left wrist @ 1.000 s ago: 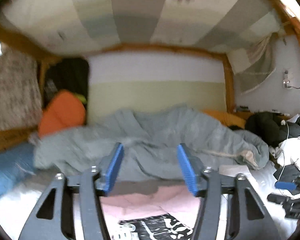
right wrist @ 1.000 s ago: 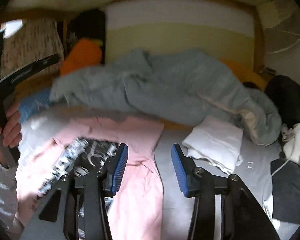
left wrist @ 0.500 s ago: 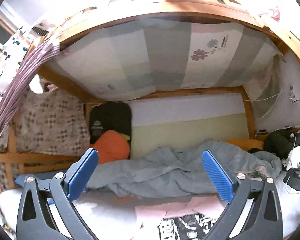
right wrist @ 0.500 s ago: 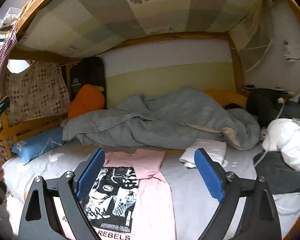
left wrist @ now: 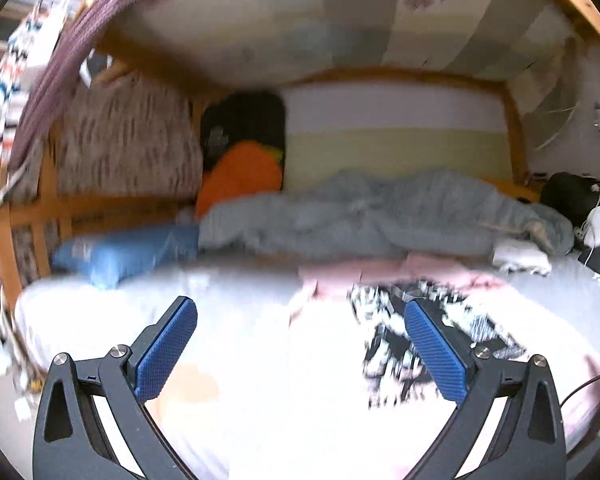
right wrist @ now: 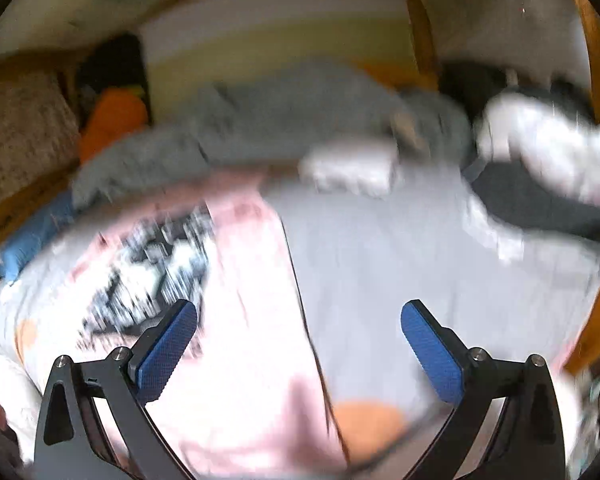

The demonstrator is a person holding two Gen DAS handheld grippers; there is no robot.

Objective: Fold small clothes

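Both tongs wide open over the bed, nothing held.

Left tongs [left wrist: 300, 344] point nearly level across the bed [left wrist: 228, 344], jaws spread full, empty. Right tongs [right wrist: 299, 346] tilt down, jaws just opened wide, nothing gripped. One pink shirt [right wrist: 252, 320] with a black-and-white print lies flat near the bed's front edge: under and right of the left tongs, under the right tongs' left finger [right wrist: 168, 350]. One grey blanket [left wrist: 380, 216], one blue pillow [left wrist: 124, 252], one white folded cloth [right wrist: 348, 168] along the far edge. Frames blurred.
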